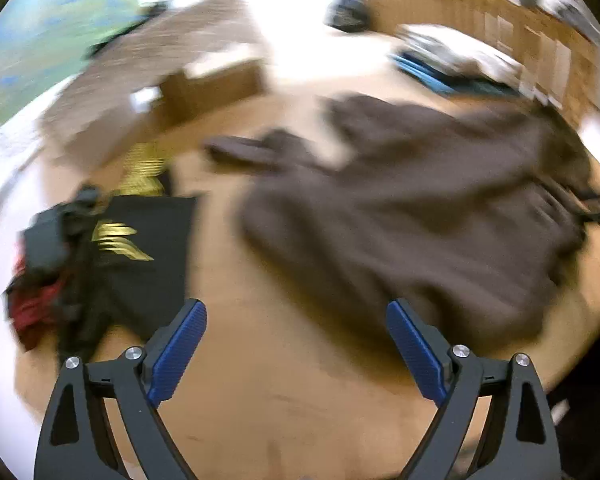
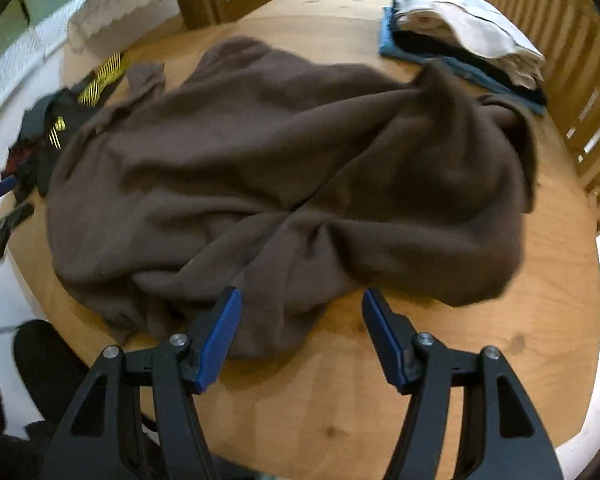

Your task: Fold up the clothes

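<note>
The brown garment (image 2: 284, 168) lies crumpled on the desk (image 2: 460, 360). Both tools, left tool (image 1: 296, 344) and right tool (image 2: 302, 336), gape empty. Pinch one single layer at the hem near six o'clock, not a bunched fold.

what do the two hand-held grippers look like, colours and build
Both look the same. The left hand-held gripper has matte black angular arms with triangular cut-outs, round silver bolts at the joints, and two fingers faced with blue ribbed pads. The right hand-held gripper has the same black frame, silver bolts and blue pads. No cables or markings show.
</note>
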A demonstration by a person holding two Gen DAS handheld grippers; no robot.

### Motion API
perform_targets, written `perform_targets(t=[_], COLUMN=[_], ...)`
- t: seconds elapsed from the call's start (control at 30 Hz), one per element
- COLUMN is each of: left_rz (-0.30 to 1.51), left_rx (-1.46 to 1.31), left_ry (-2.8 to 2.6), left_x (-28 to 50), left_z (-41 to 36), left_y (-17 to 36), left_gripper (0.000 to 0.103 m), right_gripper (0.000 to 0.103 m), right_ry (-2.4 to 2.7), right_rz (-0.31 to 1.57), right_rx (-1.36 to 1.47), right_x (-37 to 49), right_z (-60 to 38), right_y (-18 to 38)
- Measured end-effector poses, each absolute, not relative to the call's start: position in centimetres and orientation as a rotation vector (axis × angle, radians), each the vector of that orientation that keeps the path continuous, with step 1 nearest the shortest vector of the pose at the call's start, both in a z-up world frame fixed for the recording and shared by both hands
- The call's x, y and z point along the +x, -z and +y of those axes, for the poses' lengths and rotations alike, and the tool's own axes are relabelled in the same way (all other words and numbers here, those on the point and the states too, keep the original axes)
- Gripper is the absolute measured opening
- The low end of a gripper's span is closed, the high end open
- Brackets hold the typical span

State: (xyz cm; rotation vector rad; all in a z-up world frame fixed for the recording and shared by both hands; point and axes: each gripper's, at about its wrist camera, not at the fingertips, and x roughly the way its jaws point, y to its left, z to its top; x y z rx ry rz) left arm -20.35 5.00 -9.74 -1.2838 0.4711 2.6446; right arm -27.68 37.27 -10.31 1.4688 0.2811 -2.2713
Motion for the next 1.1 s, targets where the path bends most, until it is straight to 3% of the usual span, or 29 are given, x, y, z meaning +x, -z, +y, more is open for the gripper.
perform_targets(t=[0.13, 0.17, 0.2, 0.27, 0.33, 0.47, 0.6, 0.7, 0.8, 0.83, 0.9, 0.93, 1.03, 1.1], left_rz=[0.561, 0.559, 0.555, 0.508, 0.460, 0.364, 0.307, 0.317, 0.372, 0.390, 0.450, 0.490, 0.524, 0.520], left_rx=[-1.326, -1.337, -1.347, -1.339, -1.331, -1.313, -1.226, -1.173, -1.186, -1.191, -1.215, -1.234, -1.249, -1.247], left_ry=[-2.576, -2.564, -2.553, -2.563, -2.572, -2.587, -2.666, -2.738, -2.755, -2.760, -2.768, -2.770, -2.760, -2.750], left_x=[-20.3, -20.5, -20.6, -21.2, -21.7, -22.8, -24.0, -25.8, -30.0, -31.4, -33.5, -34.2, -33.7, -32.5], left_z=[8.6, 9.0, 9.4, 8.8, 8.1, 6.7, 4.3, 3.3, 4.2, 4.5, 5.1, 5.4, 4.7, 3.6], left_y=[12.0, 12.3, 12.6, 12.1, 11.5, 10.5, 6.6, 4.0, 4.0, 4.0, 4.5, 5.0, 5.4, 5.4], left_gripper=[0.090, 0.084, 0.077, 0.039, 0.023, 0.016, 0.016, 0.016, 0.029, 0.040, 0.043, 0.043, 0.044, 0.051], right_gripper=[0.059, 0.035, 0.023, 0.013, 0.011, 0.010, 0.007, 0.003, 0.003, 0.003, 0.004, 0.010, 0.043, 0.044], right_ry=[2.260, 2.230, 2.202, 2.201, 2.224, 2.351, 2.479, 2.640, 2.679, 2.665, 2.611, 2.582, 2.491, 2.389], right_rz=[0.336, 0.298, 0.260, 0.224, 0.185, 0.106, 0.061, 0.157, 0.131, 0.150, 0.242, 0.288, 0.432, 0.463], right_rx=[1.426, 1.402, 1.391, 1.392, 1.374, 1.254, 1.114, 0.984, 0.981, 0.999, 1.049, 1.073, 1.082, 1.111], right_x=[-27.5, -27.4, -27.3, -27.5, -27.7, -27.8, -28.3, -29.3, -32.9, -33.7, -34.3, -34.5, -33.0, -30.3], right_z=[36.2, 36.4, 36.6, 37.1, 38.0, 41.3, 44.3, 45.0, 45.8, 45.5, 44.1, 43.4, 41.2, 39.9], right_y=[10.7, 10.5, 10.4, 10.3, 9.4, 4.9, -0.4, -3.8, -4.7, -4.4, -3.1, -2.5, -0.8, 0.5])
